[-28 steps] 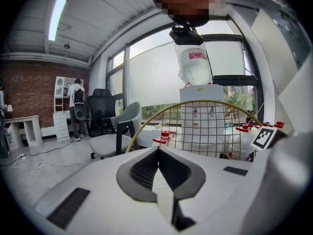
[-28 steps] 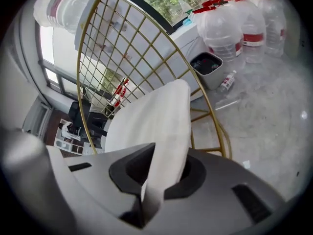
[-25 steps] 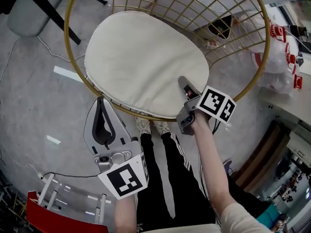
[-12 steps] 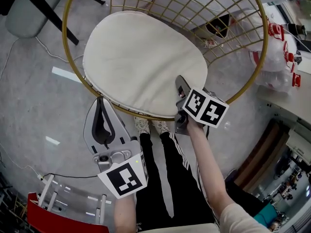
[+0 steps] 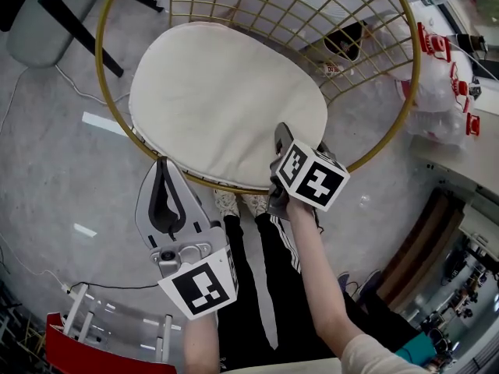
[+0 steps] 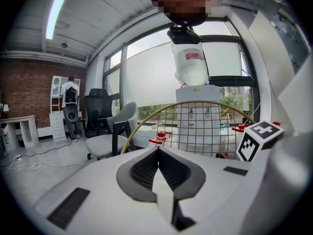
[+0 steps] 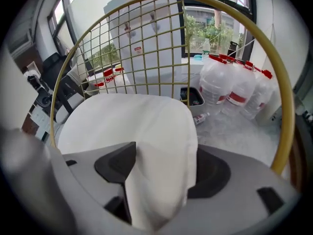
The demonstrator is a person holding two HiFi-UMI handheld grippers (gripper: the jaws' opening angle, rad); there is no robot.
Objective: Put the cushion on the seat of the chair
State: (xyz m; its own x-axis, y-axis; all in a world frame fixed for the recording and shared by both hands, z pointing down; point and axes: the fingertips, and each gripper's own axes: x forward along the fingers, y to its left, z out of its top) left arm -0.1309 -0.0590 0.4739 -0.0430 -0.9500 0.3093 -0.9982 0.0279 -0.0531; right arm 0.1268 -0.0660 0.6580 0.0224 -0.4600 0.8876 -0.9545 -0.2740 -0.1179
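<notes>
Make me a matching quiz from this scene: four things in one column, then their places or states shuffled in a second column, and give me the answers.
1. white round fabric cushion
2. left tongs
3. right tongs
4. clear plastic water jugs with red caps

A. on the floor beside the gold wire chair
B. jaws together, nothing between them
C. lying on that chair's seat
D. jaws apart, cushion edge between them

Pairs: 1-C, 2-B, 3-D, 4-A. The right tongs' jaws have just been opening.
</notes>
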